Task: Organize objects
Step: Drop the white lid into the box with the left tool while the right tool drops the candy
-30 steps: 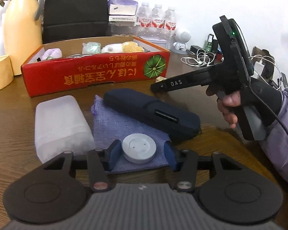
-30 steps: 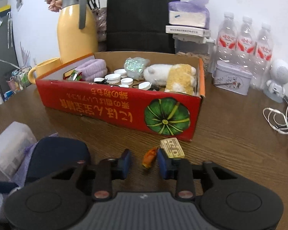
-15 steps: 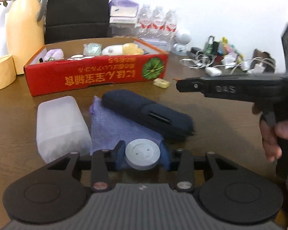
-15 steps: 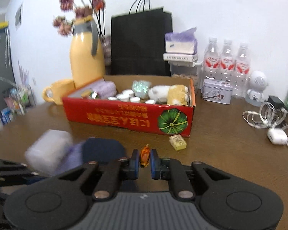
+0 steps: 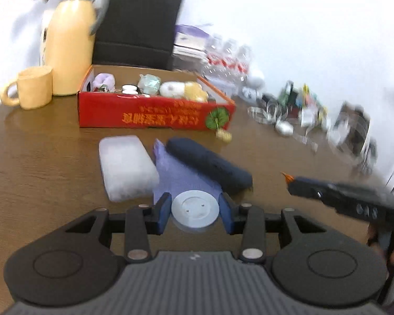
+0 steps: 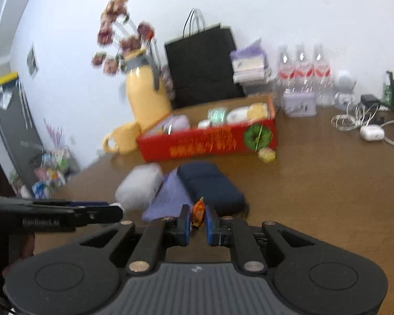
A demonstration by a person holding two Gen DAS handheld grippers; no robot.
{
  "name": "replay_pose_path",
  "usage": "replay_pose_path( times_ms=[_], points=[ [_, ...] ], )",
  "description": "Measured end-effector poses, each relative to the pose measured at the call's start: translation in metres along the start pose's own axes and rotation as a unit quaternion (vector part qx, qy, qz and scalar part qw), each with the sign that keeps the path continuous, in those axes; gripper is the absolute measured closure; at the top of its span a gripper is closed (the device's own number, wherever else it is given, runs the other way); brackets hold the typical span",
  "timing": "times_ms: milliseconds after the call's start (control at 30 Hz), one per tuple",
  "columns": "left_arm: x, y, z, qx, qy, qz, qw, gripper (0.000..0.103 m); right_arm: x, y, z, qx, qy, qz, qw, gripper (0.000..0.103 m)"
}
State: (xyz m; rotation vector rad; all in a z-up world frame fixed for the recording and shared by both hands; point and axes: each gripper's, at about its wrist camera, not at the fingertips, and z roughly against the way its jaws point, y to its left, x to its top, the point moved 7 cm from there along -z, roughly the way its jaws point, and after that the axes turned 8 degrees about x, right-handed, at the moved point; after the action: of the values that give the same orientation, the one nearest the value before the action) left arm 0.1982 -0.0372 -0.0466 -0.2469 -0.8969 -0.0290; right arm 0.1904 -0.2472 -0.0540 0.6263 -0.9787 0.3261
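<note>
My left gripper is shut on a round white lid and holds it above the table. My right gripper is shut on a small orange wrapped candy, lifted off the table; it shows in the left wrist view at the right. A red cardboard box with small items stands at the back. On the table lie a clear plastic case, a purple cloth pouch, a dark blue case and a small yellow candy.
A yellow thermos jug and yellow mug stand back left. A black paper bag, water bottles, a small tin, white cables and an earbud case lie at the back and right.
Both grippers have risen and pulled back from the table, each holding its object. My right gripper has swung down to the right in the left wrist view.
</note>
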Motion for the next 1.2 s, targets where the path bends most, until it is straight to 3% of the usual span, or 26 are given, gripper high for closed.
replay_pose_path(
  times_ms=[67, 133, 267, 367, 467, 633, 667, 700, 767, 867, 967, 1067, 1133, 1200],
  points=[
    [0.029, 0.013, -0.007, -0.016, 0.001, 0.026, 0.9995, 0.063, 0.02, -0.005, 0.0, 0.011, -0.022, -0.004, 1.0, 0.092],
    [0.066, 0.021, -0.017, -0.022, -0.011, 0.019, 0.9995, 0.063, 0.05, -0.011, -0.007, 0.017, -0.04, 0.009, 0.999, 0.092],
    [0.143, 0.034, -0.062, 0.008, -0.02, -0.016, 0.9996, 0.063, 0.122, -0.029, -0.051, 0.022, -0.048, 0.04, 0.998, 0.092],
    [0.195, 0.046, -0.12, 0.044, -0.007, -0.044, 0.998, 0.063, 0.165, -0.05, -0.117, 0.028, -0.012, 0.03, 0.999, 0.092],
    [0.229, 0.063, -0.186, 0.092, 0.016, -0.058, 0.994, 0.063, 0.187, -0.068, -0.194, 0.029, 0.035, 0.015, 0.999, 0.092],
    [0.235, 0.095, -0.266, 0.151, 0.057, -0.054, 0.9854, 0.06, 0.175, -0.096, -0.292, 0.008, 0.112, -0.013, 0.994, 0.092],
    [0.232, 0.1, -0.274, 0.166, 0.055, -0.054, 0.9831, 0.053, 0.17, -0.1, -0.303, 0.007, 0.118, -0.021, 0.993, 0.088],
    [0.23, 0.102, -0.277, 0.17, 0.049, -0.05, 0.9831, 0.042, 0.165, -0.105, -0.312, 0.007, 0.123, -0.031, 0.992, 0.088],
    [0.226, 0.102, -0.275, 0.146, 0.032, -0.046, 0.9877, 0.03, 0.155, -0.109, -0.322, 0.008, 0.137, -0.049, 0.989, 0.086],
    [0.231, 0.102, -0.264, 0.152, 0.019, -0.049, 0.9869, 0.03, 0.153, -0.107, -0.32, 0.004, 0.121, -0.044, 0.992, 0.074],
    [0.247, 0.108, -0.242, 0.162, 0.0, -0.023, 0.9865, 0.027, 0.167, -0.104, -0.304, -0.004, 0.1, -0.046, 0.994, 0.073],
    [0.255, 0.106, -0.202, 0.16, -0.035, 0.0, 0.9865, 0.024, 0.181, -0.092, -0.271, -0.007, 0.071, -0.03, 0.997, 0.066],
    [0.247, 0.1, -0.166, 0.136, -0.065, 0.004, 0.9886, 0.015, 0.181, -0.079, -0.243, -0.012, 0.06, -0.006, 0.998, 0.063],
    [0.227, 0.099, -0.133, 0.139, -0.086, 0.01, 0.9864, 0.01, 0.174, -0.068, -0.216, -0.012, 0.049, 0.012, 0.999, 0.056]
  ],
)
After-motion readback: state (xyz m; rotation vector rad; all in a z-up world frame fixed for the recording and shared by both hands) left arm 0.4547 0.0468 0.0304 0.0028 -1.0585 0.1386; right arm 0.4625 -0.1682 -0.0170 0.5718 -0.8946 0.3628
